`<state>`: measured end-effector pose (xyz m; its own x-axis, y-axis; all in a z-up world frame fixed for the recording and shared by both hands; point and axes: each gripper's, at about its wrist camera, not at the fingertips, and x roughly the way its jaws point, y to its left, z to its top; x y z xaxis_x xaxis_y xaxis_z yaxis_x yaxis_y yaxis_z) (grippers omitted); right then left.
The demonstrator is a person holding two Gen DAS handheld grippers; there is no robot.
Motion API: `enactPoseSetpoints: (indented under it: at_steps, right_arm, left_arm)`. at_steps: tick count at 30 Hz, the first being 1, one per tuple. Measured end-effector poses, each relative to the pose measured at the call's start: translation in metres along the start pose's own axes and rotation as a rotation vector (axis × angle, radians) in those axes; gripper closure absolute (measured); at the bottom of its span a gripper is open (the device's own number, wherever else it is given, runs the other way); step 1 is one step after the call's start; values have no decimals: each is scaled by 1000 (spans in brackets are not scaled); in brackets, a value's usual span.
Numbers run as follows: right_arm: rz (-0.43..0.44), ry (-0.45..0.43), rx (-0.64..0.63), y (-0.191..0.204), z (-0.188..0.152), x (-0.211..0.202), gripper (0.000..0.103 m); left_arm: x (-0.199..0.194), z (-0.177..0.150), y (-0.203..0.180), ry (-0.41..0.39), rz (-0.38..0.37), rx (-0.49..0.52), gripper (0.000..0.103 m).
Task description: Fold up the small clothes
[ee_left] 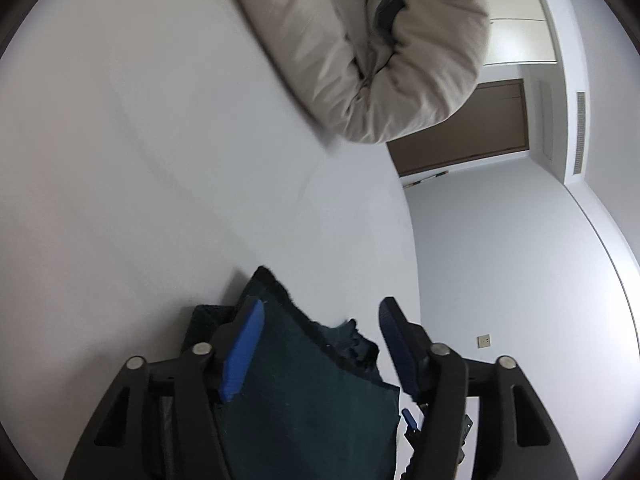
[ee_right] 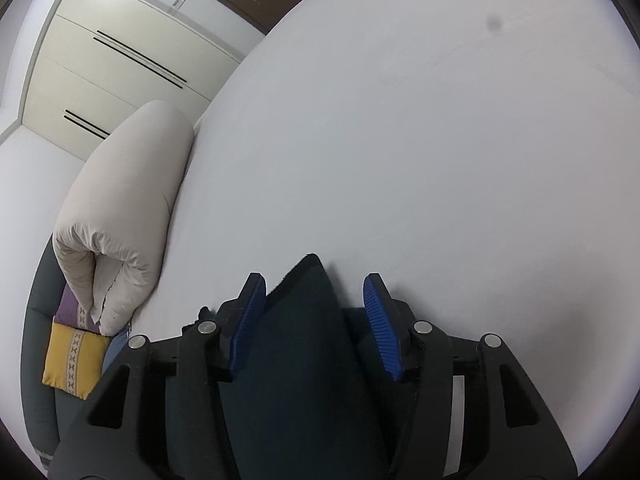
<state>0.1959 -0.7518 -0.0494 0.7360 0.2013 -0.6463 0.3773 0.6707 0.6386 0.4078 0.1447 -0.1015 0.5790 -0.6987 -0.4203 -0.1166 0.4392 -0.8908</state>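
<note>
Dark garment (ee_left: 304, 396) lies between open left gripper (ee_left: 320, 320) fingers.

The dark garment (ee_left: 304, 392) runs off the bottom edge, and the rolled beige duvet (ee_left: 360, 40) is blurred.

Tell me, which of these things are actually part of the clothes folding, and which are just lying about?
Part of the job:
- dark garment, lying between both pairs of open jaws
- left gripper
- right gripper
- white bed sheet, the folding surface

Just lying about:
- rolled beige duvet
- yellow cushion
- purple cushion
- wardrobe
</note>
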Motion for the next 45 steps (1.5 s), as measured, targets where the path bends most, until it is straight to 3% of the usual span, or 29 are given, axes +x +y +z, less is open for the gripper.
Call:
enactPoseSetpoints:
  at_steps: [6,11,15,20,23,25,26,28,30,35,39,42,44,45]
  right_arm:
    - [1,-17,-210,38,-32,-36,53]
    - [130,96,-329,69,-88,-42,53]
    - [245,219,-327,76,-141,-34,53]
    - [393,304,-274,91,-195,-23,53]
    - [442,327,-193,87,-216,-9,53]
    - [404,346,-180,79,-226,1,53]
    - [371,340,-180,72,-231,5,55]
    - [365,328,-142,50,-233,6,78]
    - [367,301,-69,27,-228,5,87]
    - [338,141,86,-28,-221,-31,87]
    - [258,56,116,-41,-220,-59,84]
    - [265,55,105,-21,-229,-67,81]
    - [316,86,77,5,-238,-64,81]
    - [353,116,56,26,-248,-55,80]
  left_arm:
    - [-24,-20,-24,-7,25,115,38]
    - [-24,-70,-43,49,56,259,38]
    - [-19,-135,-59,93,138,442,38]
    - [-14,-194,-73,79,205,627,38]
    - [0,-219,-71,112,241,694,38]
    - [7,-228,-62,121,305,751,39]
    - [7,-228,-57,122,320,757,41]
    - [1,-221,-42,118,302,729,53]
    - [-6,-213,-34,120,275,683,56]
    - [-22,-204,-24,117,281,683,56]
    - [-39,-195,-13,86,306,641,56]
    - [-51,-193,-9,67,328,619,56]
    - [-53,-195,-11,59,357,626,55]
    - [-55,-197,-13,48,378,641,49]
